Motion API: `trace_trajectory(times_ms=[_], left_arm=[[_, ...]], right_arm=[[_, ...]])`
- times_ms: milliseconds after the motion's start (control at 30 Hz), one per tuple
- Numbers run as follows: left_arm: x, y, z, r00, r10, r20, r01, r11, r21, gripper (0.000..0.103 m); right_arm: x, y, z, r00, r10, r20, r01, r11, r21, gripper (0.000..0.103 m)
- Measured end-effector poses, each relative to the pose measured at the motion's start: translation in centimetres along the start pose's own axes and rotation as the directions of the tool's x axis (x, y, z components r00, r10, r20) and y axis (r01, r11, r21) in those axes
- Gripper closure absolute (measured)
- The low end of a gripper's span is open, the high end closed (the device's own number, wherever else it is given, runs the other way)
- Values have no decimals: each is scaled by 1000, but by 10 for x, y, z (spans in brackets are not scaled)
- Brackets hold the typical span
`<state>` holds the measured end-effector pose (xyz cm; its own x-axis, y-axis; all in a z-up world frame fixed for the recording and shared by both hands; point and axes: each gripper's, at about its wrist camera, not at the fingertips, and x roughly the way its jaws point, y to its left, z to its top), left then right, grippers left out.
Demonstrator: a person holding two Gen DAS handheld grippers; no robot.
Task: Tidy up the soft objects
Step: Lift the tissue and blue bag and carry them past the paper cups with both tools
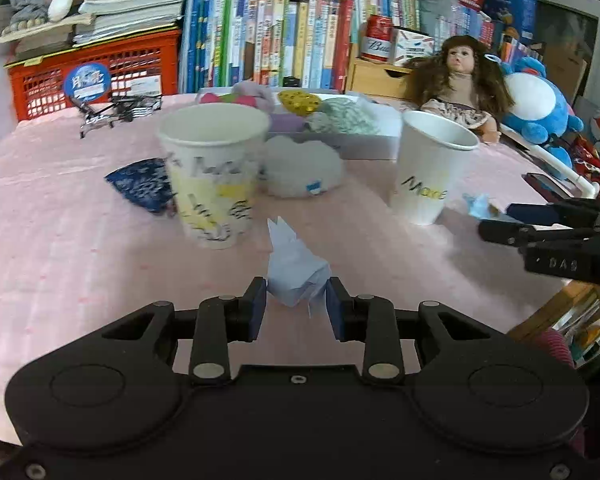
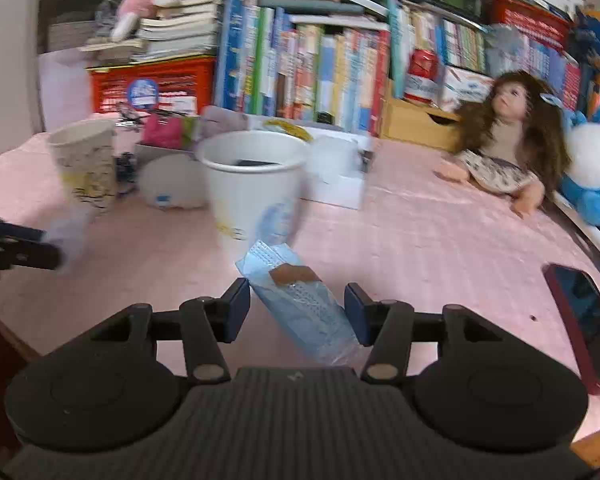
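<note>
My left gripper [image 1: 296,304] is shut on a crumpled pale blue tissue [image 1: 294,272], held above the pink tablecloth. Ahead of it stand a patterned paper cup [image 1: 212,176] and a white paper cup [image 1: 432,168]. My right gripper [image 2: 297,310] is shut on a blue face mask in a clear wrapper [image 2: 300,300], just in front of the white cup [image 2: 252,184]. In the left wrist view the right gripper [image 1: 494,222] enters from the right with the mask [image 1: 478,206] at its tips. In the right wrist view the left gripper [image 2: 50,246] shows blurred at the left edge.
Behind the cups lie a white cloud plush [image 1: 300,168], a dark blue patterned cloth [image 1: 140,184] and a white tray [image 1: 364,146] of soft items. A doll [image 1: 460,80] and a blue plush [image 1: 536,108] sit far right. A phone [image 2: 584,320] lies near the right edge. Books and a red crate [image 1: 92,76] line the back.
</note>
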<state>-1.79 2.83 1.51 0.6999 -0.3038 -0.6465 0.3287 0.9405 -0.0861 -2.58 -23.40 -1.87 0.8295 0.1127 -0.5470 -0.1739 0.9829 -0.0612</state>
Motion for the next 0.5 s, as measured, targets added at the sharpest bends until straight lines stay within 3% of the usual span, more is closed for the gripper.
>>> trace_trajectory(times_ms=[467, 500], left_arm=[[-27, -11, 36, 994, -39, 98, 39, 999, -1, 73], [-29, -12, 39, 994, -42, 104, 42, 999, 0, 73]], right_arm=[[-25, 13, 29, 992, 80, 101, -83, 996, 24, 46], [-27, 13, 31, 991, 83, 107, -86, 996, 25, 52]])
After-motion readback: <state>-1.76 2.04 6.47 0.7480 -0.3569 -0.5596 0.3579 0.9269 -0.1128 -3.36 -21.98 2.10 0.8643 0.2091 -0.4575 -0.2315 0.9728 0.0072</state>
